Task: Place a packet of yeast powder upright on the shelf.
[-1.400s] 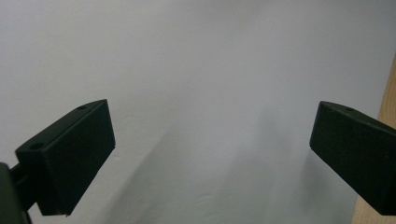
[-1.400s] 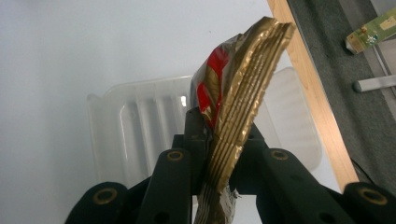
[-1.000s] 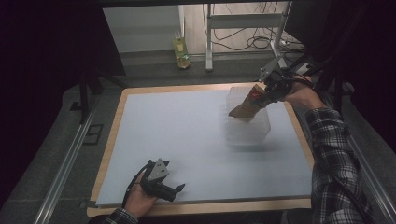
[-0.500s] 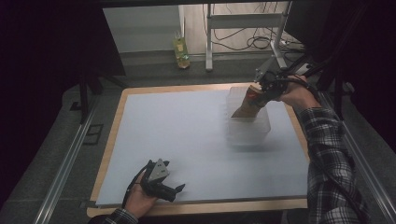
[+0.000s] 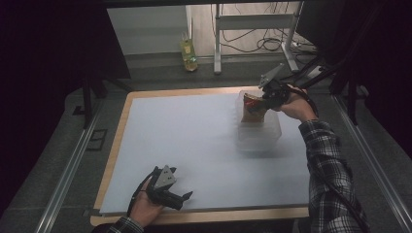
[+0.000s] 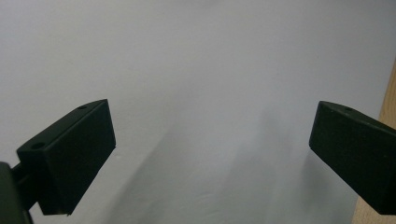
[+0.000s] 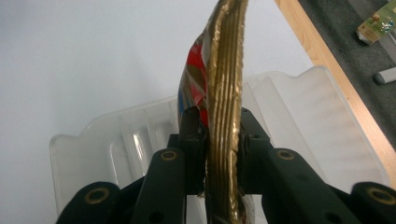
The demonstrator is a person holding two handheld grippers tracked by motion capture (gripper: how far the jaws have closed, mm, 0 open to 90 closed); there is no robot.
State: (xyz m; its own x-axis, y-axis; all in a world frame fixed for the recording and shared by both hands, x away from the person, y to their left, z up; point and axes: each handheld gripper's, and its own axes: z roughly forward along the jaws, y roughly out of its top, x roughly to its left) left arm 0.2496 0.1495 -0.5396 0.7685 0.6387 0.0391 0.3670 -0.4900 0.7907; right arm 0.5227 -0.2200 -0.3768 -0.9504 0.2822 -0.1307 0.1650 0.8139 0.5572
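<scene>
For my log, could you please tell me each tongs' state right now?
Left tongs: open, empty.
Right tongs: closed on a gold snack packet.

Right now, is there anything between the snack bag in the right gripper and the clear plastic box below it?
Nothing visible. The right gripper holds the snack bag right over the open box.

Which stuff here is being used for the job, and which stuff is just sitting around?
Being used:
- right gripper, shut on the gold snack packet
- clear plastic box, right under the packet
- white table top

Just sitting around:
- left gripper, open, resting at the near edge
- yellow bottle on the floor beyond the table
- cables on the floor
</scene>
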